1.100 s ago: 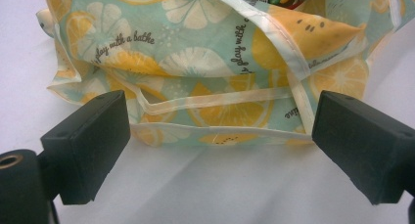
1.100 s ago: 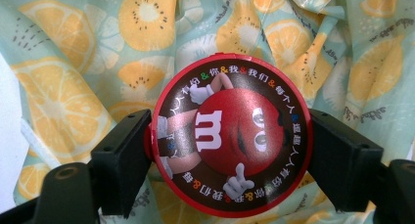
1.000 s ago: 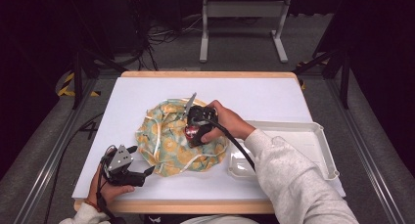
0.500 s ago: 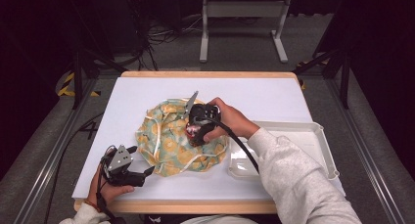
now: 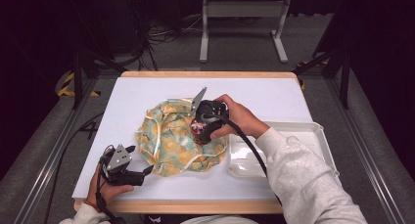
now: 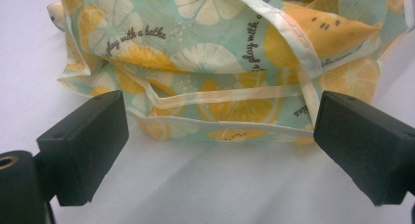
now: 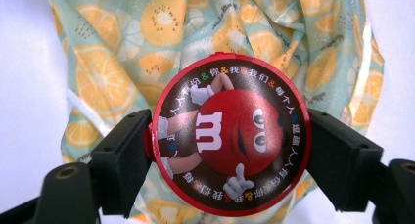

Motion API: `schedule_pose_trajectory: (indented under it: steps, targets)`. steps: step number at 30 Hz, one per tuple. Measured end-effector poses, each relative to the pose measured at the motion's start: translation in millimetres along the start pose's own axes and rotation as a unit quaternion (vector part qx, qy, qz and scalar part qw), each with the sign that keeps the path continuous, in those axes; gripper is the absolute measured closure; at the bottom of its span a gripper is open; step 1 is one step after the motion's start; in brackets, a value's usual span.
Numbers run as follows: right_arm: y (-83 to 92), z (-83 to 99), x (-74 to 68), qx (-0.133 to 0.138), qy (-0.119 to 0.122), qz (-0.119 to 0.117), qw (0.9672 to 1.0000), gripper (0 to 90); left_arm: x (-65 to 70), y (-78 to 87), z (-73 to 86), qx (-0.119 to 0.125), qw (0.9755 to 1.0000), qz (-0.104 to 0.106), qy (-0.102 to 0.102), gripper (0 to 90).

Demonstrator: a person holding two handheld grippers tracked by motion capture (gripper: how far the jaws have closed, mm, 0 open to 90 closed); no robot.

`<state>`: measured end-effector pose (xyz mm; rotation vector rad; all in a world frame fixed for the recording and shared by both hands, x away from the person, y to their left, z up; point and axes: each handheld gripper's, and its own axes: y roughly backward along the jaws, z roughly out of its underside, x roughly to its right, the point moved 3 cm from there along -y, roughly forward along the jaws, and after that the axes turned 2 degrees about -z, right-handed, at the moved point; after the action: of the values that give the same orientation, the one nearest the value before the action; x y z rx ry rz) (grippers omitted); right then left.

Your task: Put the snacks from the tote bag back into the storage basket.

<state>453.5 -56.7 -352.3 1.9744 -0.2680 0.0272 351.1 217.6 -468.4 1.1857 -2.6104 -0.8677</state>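
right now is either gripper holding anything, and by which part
The right gripper clamps a round red candy tub by its opposite sides, just under the lid, above the fruit-print bag. The left gripper stands open, holding nothing.

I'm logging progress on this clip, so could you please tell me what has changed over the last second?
The right gripper, shut on the red candy tin, has lifted slightly above the fruit-print bag. The left gripper stays open at the bag's near edge, and the white tray is unmoved.

candy tub (image 7: 230, 138) body hidden, tray (image 5: 313, 133) partly covered
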Motion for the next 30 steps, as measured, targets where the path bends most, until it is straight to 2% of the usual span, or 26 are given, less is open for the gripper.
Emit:
schedule_pose_trajectory:
  steps: [10, 15, 23, 28, 30]
  targets:
    - [20.0, 7.8, -3.4, 0.009, -0.002, 0.008, 0.9999, 23.8, -1.2, -0.3, 0.3, 0.001, 1.0000, 0.005, 0.003, 6.6]
    - [26.3, 14.1, -6.1, 0.004, 0.000, 0.007, 1.0000, 23.8, -0.9, -0.3, 0.1, 0.001, 1.0000, 0.005, 0.002, 6.7]
    - [39.7, 28.4, -7.2, 0.005, -0.004, 0.010, 0.9999, 23.8, -0.4, -0.6, 0.1, -0.003, 1.0000, 0.006, 0.002, 6.7]
    - [49.9, 38.4, -8.6, 0.006, 0.002, 0.015, 0.9999, 23.8, -0.5, -1.0, 0.1, -0.004, 1.0000, 0.006, 0.001, 6.7]
    - [55.5, 43.7, -10.1, 0.005, -0.005, 0.018, 0.9998, 23.8, -0.3, -0.7, 0.0, -0.003, 1.0000, 0.006, 0.002, 6.7]
